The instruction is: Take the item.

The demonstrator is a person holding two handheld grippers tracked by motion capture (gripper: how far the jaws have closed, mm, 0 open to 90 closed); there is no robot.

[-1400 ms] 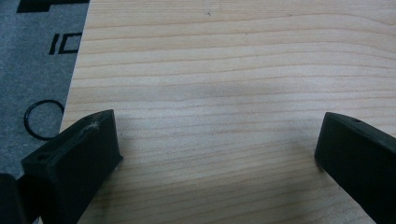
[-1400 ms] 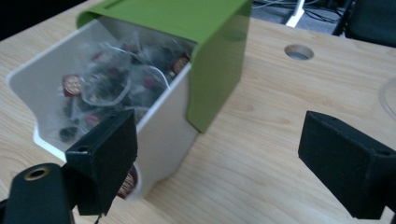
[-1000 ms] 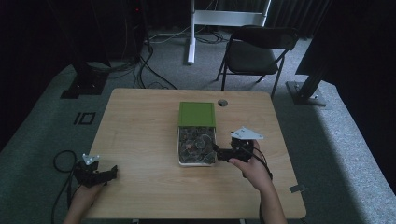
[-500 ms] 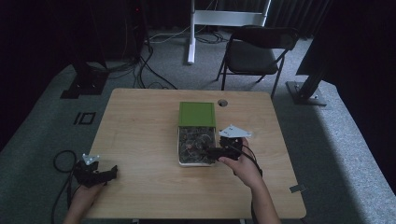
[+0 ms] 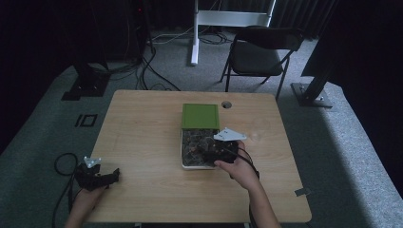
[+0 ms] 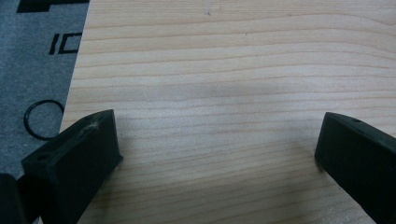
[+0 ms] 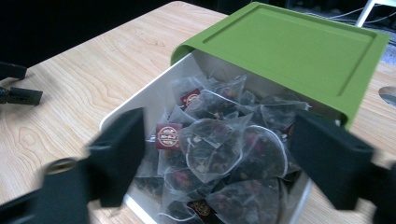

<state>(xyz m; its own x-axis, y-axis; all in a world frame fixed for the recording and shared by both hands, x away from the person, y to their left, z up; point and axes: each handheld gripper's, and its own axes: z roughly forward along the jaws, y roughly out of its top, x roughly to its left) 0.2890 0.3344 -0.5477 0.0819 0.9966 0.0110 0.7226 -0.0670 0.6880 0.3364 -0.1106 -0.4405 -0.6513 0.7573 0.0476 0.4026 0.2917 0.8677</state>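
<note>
A white box with a green lid slid half back stands mid-table. Inside lie several clear pyramid tea bags with dark red tags. My right gripper hovers open over the box's uncovered half, its jaws wide on either side of the bags, nothing between them. At the table's front left corner my left gripper rests low over bare wood, open and holding nothing.
The wooden table has a round cable hole behind the box. A black folding chair stands beyond the far edge. Cables and stand bases lie on the grey carpet.
My right gripper has moved left from the box's right side to over the uncovered tea bags. The left gripper has stayed put.
</note>
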